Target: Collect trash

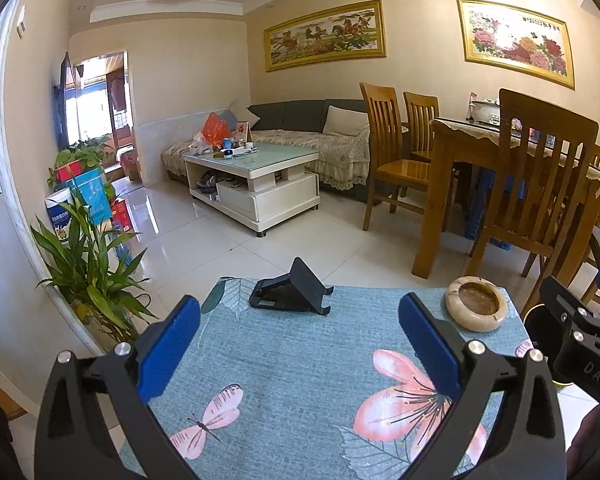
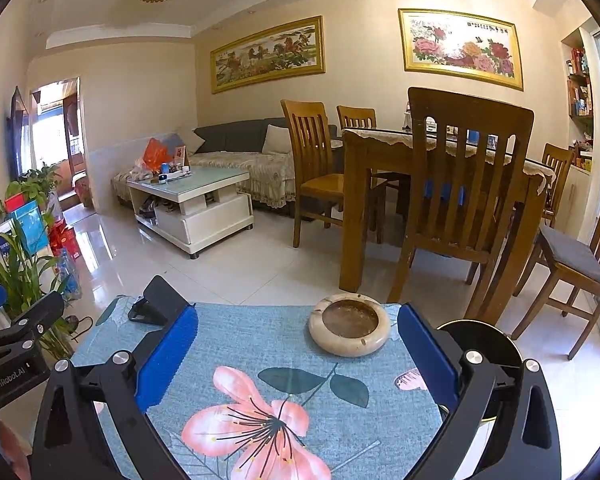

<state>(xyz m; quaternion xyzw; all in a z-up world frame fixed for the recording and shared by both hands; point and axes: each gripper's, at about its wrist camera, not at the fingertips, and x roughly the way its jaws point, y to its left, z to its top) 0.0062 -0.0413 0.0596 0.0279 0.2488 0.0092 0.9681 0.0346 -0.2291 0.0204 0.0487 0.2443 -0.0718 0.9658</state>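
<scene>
A small table with a blue floral cloth (image 1: 300, 360) lies under both grippers. On its far right sits a round stone ashtray (image 1: 476, 304) (image 2: 350, 324) with a brown, stained bowl. A black folding phone stand (image 1: 292, 292) (image 2: 160, 300) rests at the far left edge. My left gripper (image 1: 300, 340) hovers open over the cloth's middle, holding nothing. My right gripper (image 2: 298, 354) is open too, with the ashtray just beyond its fingertips, nearer the right one. A black round object with a gold rim (image 2: 480, 340) shows past the table's right edge, mostly hidden by the right finger.
A wooden dining table (image 2: 356, 200) with several chairs (image 2: 460, 184) stands ahead on the right. A white coffee table (image 1: 256, 184) and a sofa (image 1: 300, 120) are further back. Potted plants (image 1: 88, 280) and boxes line the left wall. Glossy tiled floor (image 1: 300, 248) lies between.
</scene>
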